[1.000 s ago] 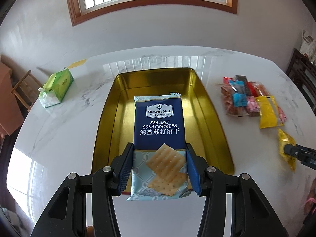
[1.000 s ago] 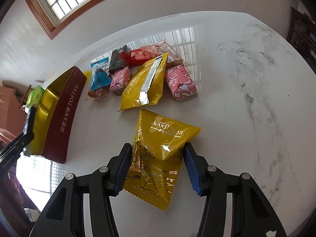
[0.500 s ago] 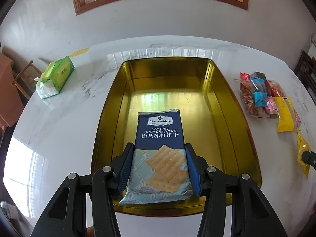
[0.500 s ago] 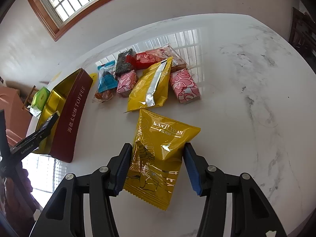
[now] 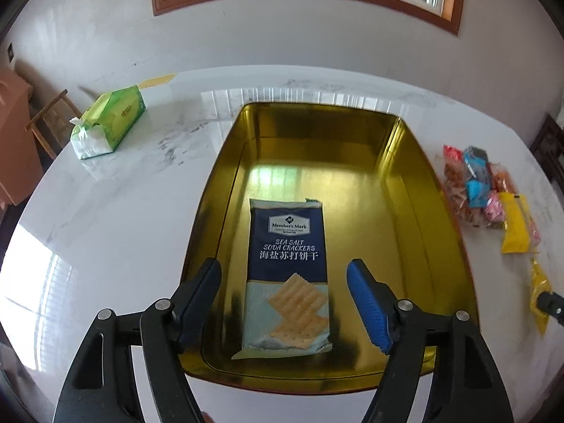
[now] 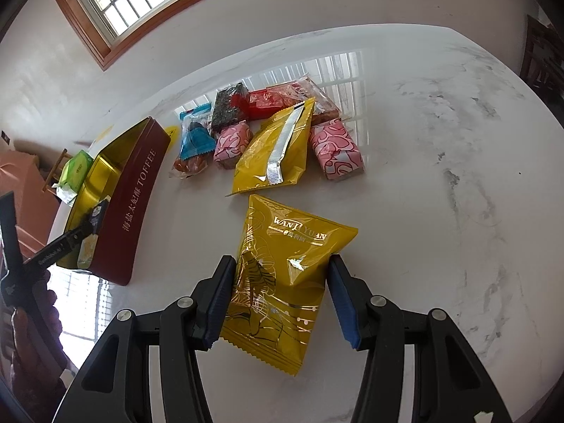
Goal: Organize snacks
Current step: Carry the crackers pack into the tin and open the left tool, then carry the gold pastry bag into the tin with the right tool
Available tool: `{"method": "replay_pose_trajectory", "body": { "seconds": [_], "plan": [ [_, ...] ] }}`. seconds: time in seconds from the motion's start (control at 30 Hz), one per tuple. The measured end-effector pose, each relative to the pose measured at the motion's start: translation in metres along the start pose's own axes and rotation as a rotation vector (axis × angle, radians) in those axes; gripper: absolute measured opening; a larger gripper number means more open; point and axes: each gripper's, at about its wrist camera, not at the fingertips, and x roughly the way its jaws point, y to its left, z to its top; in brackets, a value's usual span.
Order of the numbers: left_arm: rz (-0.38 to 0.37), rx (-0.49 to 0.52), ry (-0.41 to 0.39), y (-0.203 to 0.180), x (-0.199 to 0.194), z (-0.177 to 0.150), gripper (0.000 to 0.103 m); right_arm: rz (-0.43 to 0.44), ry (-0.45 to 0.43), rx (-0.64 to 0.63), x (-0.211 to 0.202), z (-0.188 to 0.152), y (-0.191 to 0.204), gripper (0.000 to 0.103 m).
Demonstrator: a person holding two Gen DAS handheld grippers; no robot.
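Observation:
A blue sea salt soda cracker pack (image 5: 287, 232) lies flat on the floor of the open gold tin (image 5: 405, 183), near its front end. My left gripper (image 5: 283, 268) hangs over it with jaws opening. The pack sits between the fingers, and neither pad touches it. In the right wrist view my right gripper (image 6: 280, 275) is shut on a yellow Wanjiyuan snack bag (image 6: 292, 232) just above the marble table (image 6: 440, 141). The tin (image 6: 141, 190), dark red outside, stands to its left.
Loose snacks lie beyond the held bag: a yellow pouch (image 6: 275, 151), pink packs (image 6: 336, 148), a blue pack (image 6: 194, 137) and red and dark ones behind. A green tissue pack (image 5: 109, 123) sits at the table's far left. A wooden stool (image 5: 49, 123) stands past that edge.
The left gripper carried the cracker pack down into the tin, then spread its jaws and let it go. The right gripper and its yellow bag stayed where they were.

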Motion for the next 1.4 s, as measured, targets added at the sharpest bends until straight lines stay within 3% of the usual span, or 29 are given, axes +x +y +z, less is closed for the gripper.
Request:
{"method": "replay_pose_trajectory", "body": {
  "seconds": [0.13, 0.43, 0.6, 0.7, 0.97, 1.2, 1.4],
  "plan": [
    [0.044, 0.021, -0.050, -0.003, -0.011, -0.001, 0.087, 0.001, 0.003, 0.000, 0.001, -0.001, 0.000, 0.050],
    [0.028, -0.024, -0.118, -0.004, -0.040, -0.018, 0.098, 0.009, -0.009, -0.004, -0.001, -0.001, 0.000, 0.050],
    [0.048, -0.027, -0.092, -0.003, -0.043, -0.043, 0.098, 0.019, -0.023, -0.027, -0.006, 0.000, 0.008, 0.050],
    [0.018, -0.084, -0.121, 0.007, -0.054, -0.056, 0.098, 0.027, -0.032, -0.045, -0.011, 0.002, 0.015, 0.050],
    [0.043, -0.136, -0.154, 0.032, -0.070, -0.085, 0.098, 0.052, -0.059, -0.089, -0.021, 0.013, 0.036, 0.050],
    [0.040, -0.179, -0.081, 0.049, -0.055, -0.110, 0.098, 0.148, -0.093, -0.207, -0.031, 0.032, 0.100, 0.050],
    [0.043, -0.152, -0.055, 0.041, -0.045, -0.119, 0.098, 0.229, -0.075, -0.309, -0.019, 0.041, 0.167, 0.050]
  ]
}}
